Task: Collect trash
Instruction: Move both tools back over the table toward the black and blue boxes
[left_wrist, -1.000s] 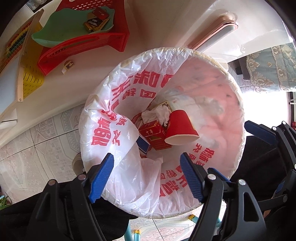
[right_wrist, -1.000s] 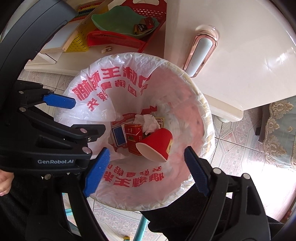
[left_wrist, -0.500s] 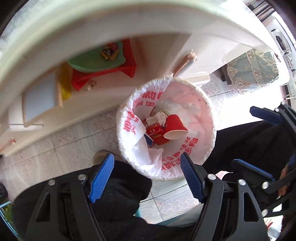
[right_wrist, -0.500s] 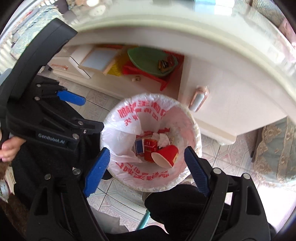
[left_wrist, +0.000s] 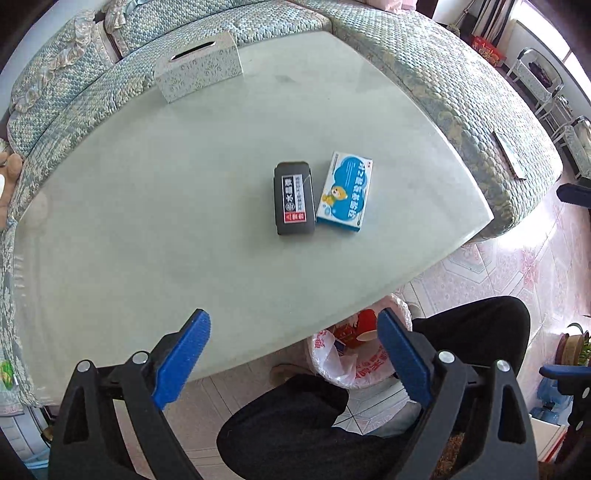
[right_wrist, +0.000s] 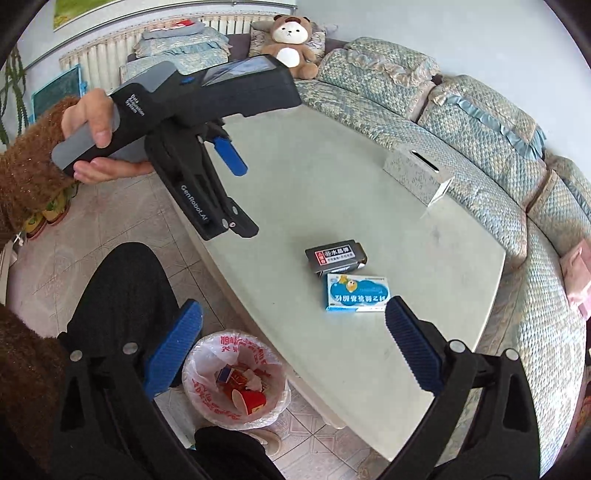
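A dark grey box (left_wrist: 294, 198) and a blue-and-white box (left_wrist: 346, 192) lie side by side in the middle of the pale green table (left_wrist: 147, 221); both also show in the right wrist view, grey box (right_wrist: 335, 257) and blue box (right_wrist: 357, 294). The bin (right_wrist: 236, 376) with a white bag stands on the floor by the table's near edge and holds a red cup, red boxes and tissue; it also shows in the left wrist view (left_wrist: 354, 354). My left gripper (left_wrist: 293, 356) is open and empty above the table's near edge. My right gripper (right_wrist: 293, 349) is open and empty, above the bin and table edge.
A patterned tissue box (left_wrist: 199, 66) stands at the table's far side. A blue-green sofa (right_wrist: 461, 122) wraps around the table, with a teddy bear (right_wrist: 293, 44) on it. The person's black-clad legs (left_wrist: 332, 413) are by the bin on the tiled floor.
Both grippers have risen from just over the bin to above the tabletop. The view now takes in the table with the two boxes; the bin is far below.
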